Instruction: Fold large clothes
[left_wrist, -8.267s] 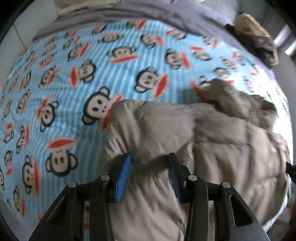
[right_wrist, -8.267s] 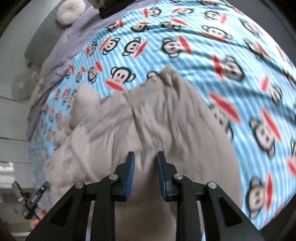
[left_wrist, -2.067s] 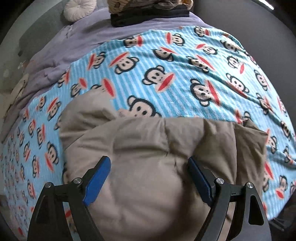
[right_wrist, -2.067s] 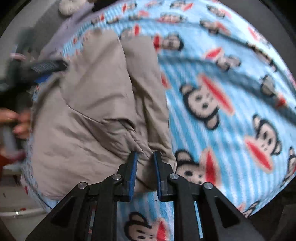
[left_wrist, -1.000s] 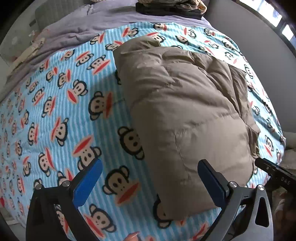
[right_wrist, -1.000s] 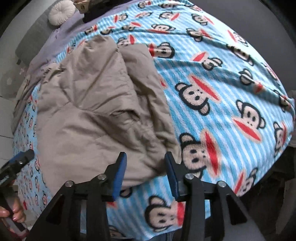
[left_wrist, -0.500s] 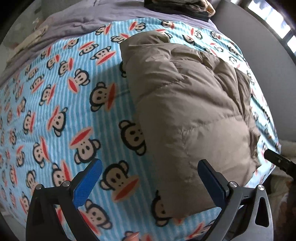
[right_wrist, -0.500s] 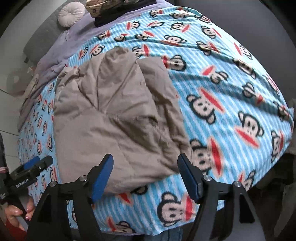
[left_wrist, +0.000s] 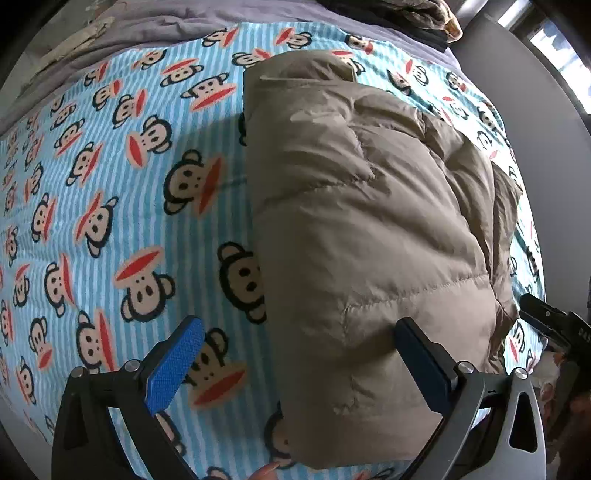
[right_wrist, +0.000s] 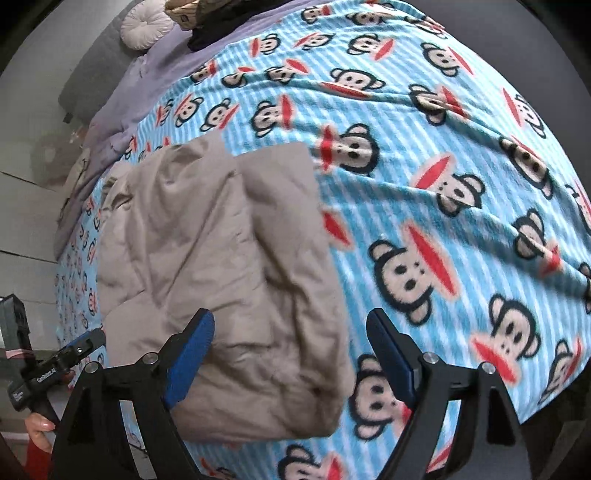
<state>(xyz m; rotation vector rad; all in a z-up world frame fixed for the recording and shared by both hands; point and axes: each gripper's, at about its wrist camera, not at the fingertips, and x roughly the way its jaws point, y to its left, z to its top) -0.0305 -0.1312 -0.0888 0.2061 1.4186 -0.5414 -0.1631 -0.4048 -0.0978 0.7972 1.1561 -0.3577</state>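
Note:
A beige quilted puffer jacket lies folded into a long bundle on the blue monkey-print blanket. It also shows in the right wrist view, near the bed's front edge. My left gripper is wide open and empty, hovering above the jacket's near end. My right gripper is wide open and empty, above the jacket's near right corner. Neither gripper touches the jacket.
A grey-purple sheet covers the far end of the bed, with a round white cushion and a pile of folded clothes. The other gripper shows at the left edge of the right wrist view.
Both grippers let go of the jacket, opened wide and drew back. The folded jacket lies still on the blanket. Over the last half second both views moved slightly closer.

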